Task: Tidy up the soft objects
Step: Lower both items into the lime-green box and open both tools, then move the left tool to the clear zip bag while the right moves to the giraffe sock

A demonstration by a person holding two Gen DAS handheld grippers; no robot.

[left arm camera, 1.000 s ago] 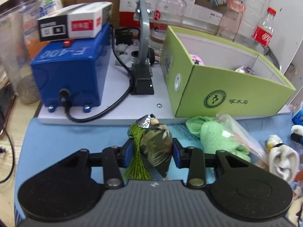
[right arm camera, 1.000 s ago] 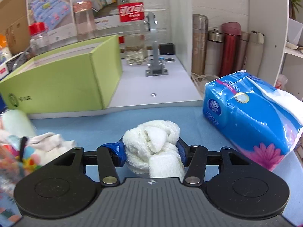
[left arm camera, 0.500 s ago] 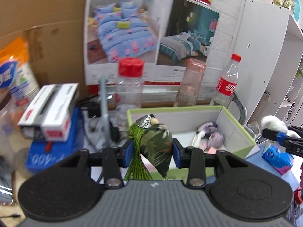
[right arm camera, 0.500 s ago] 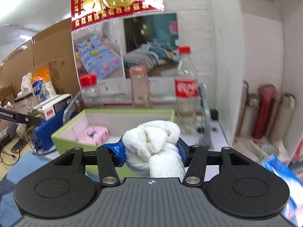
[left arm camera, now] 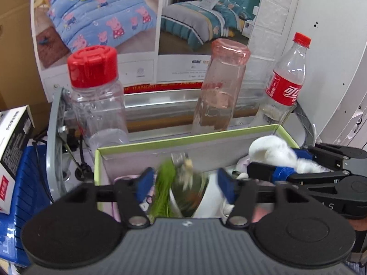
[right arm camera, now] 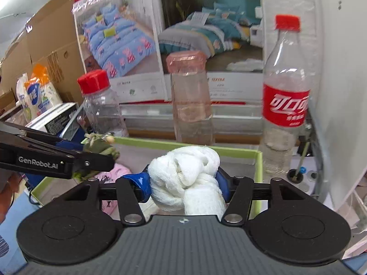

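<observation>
My left gripper (left arm camera: 184,186) is open over the green box (left arm camera: 183,140). The dark green tasselled sachet (left arm camera: 188,189) is blurred between the spread pads, dropping free into the box. My right gripper (right arm camera: 183,184) is shut on a white knotted towel (right arm camera: 190,176) above the box's right end (right arm camera: 258,167). It shows in the left wrist view (left arm camera: 273,163) with the towel (left arm camera: 273,152). The left gripper (right arm camera: 91,158) shows in the right wrist view with the sachet (right arm camera: 101,145). A pink soft item (right arm camera: 114,171) lies inside the box.
Behind the box stand a red-capped clear jar (left arm camera: 96,100), a pink tumbler (left arm camera: 220,87) and a cola bottle (left arm camera: 286,84). A blue machine (left arm camera: 25,183) with a white carton (left arm camera: 11,151) on it is at the left. A white shelf wall (right arm camera: 339,91) is at the right.
Both grippers moved forward over the box. The left gripper opened and let go of the sachet, which is falling. The right gripper still holds the towel.
</observation>
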